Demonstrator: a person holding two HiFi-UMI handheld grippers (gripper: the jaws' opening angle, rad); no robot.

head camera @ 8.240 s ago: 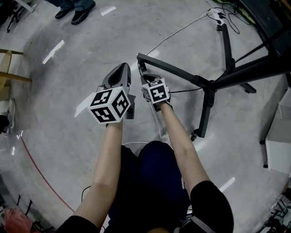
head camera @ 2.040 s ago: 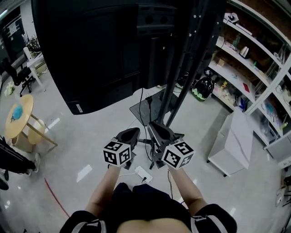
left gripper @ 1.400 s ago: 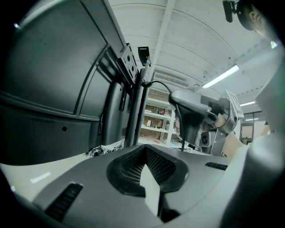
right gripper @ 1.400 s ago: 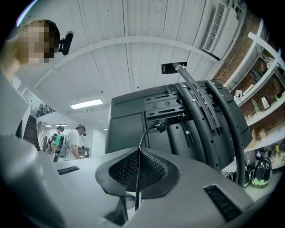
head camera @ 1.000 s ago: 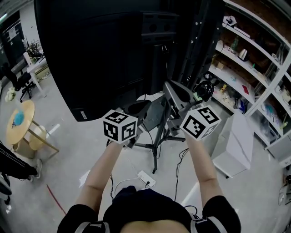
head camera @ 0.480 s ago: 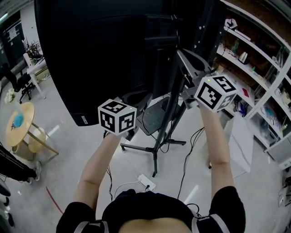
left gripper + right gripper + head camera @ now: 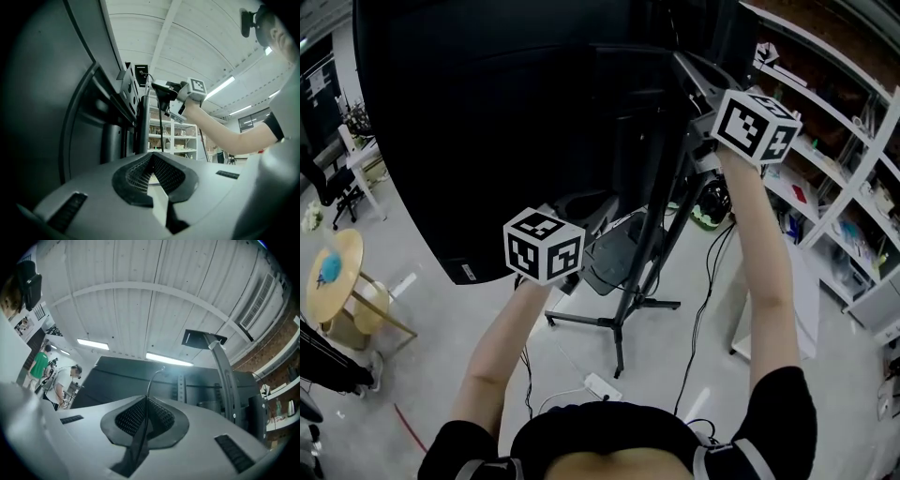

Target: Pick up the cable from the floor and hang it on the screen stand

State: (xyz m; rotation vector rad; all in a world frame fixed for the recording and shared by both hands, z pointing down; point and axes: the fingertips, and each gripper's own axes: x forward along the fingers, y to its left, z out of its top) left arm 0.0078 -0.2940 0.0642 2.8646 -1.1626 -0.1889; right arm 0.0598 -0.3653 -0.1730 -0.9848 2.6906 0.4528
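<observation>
We log the left gripper [image 7: 151,161] low, in front of the black screen [image 7: 487,122]. Its jaws are pressed together with nothing between them. At centre the screen stand [image 7: 653,234] rises from the floor [image 7: 441,309]. Further right, the right gripper [image 7: 146,401] is held high near the stand's upper part, jaws pinched on the thin black cable [image 7: 151,379]. The cable hangs down beside the stand toward the floor.

The cable [image 7: 150,380] rises from between the right gripper's [image 7: 687,70] jaws, with the screen [image 7: 487,122] ahead of them. The left gripper [image 7: 577,203] is lower, with the screen stand [image 7: 647,234] just ahead of its jaws and the shelves [image 7: 825,178] beyond.
</observation>
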